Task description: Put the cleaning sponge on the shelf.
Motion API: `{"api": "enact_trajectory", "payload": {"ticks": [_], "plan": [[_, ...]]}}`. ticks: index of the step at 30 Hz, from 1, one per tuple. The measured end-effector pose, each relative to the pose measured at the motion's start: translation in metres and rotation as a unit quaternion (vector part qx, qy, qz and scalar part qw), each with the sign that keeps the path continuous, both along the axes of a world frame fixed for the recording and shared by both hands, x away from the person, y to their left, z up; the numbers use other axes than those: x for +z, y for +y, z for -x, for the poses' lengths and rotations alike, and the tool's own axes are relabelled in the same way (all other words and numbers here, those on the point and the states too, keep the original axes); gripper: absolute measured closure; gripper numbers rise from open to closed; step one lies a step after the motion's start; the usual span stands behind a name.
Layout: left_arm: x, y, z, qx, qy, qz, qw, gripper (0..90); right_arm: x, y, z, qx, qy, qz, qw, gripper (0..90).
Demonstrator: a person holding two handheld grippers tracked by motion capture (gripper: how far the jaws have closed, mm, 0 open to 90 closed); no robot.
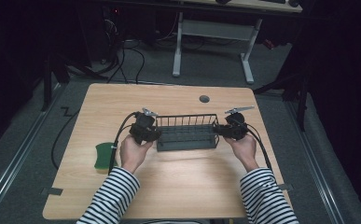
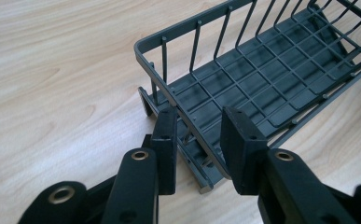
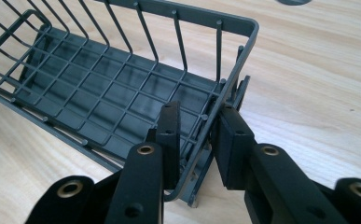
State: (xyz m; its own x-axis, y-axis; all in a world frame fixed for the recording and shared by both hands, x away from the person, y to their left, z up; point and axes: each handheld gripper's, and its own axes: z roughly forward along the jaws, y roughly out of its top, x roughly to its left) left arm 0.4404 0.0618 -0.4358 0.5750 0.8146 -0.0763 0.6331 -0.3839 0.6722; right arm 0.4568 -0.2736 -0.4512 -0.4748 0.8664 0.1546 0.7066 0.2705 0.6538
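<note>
A dark grey wire dish rack (image 1: 186,133) with a solid tray under it sits on the light wooden table (image 1: 178,186), a little past the table's middle, its long sides running left to right between the two grippers.

The left gripper (image 1: 145,128) is at the rack's left end. In the left gripper view, its jaws stand partly open with the rack's end rim (image 2: 187,126) passing between them; one jaw lies against the outside of the rim, and the other is inside the rack, with a clear gap to the wire.

The right gripper (image 1: 229,129) is at the rack's right end. In the right gripper view, its jaws are narrower, one on each side of the end rim (image 3: 225,100) and close against it, though I cannot tell if they clamp it.

A green sponge (image 1: 104,156) lies on the table near the person's left hand (image 1: 134,151).
</note>
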Motion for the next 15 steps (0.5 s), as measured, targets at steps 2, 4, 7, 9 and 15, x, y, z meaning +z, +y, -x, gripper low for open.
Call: {"api": "enact_trajectory", "payload": {"ticks": [2,4,7,9,15], "plan": [[0.000,0.005,0.006,0.003,0.000,0.000,1.0000,67.4,0.000,0.004,0.003,0.008,0.000,0.000,1.0000,73.2],[0.000,0.010,0.011,0.005,0.000,0.000,1.0000,67.4,0.000,0.009,0.006,0.015,0.001,0.001,0.9999,73.0],[0.000,0.018,0.020,0.008,0.001,0.003,1.0000,67.2,0.000,0.015,0.011,0.025,0.002,0.000,0.9997,72.7],[-0.001,0.023,0.024,0.010,0.005,0.012,0.9999,67.0,-0.001,0.019,0.015,0.029,-0.001,-0.006,0.9996,72.5],[-0.002,0.036,0.039,0.014,0.008,0.019,0.9997,66.8,-0.002,0.029,0.026,0.042,0.000,-0.010,0.9991,72.0]]}}
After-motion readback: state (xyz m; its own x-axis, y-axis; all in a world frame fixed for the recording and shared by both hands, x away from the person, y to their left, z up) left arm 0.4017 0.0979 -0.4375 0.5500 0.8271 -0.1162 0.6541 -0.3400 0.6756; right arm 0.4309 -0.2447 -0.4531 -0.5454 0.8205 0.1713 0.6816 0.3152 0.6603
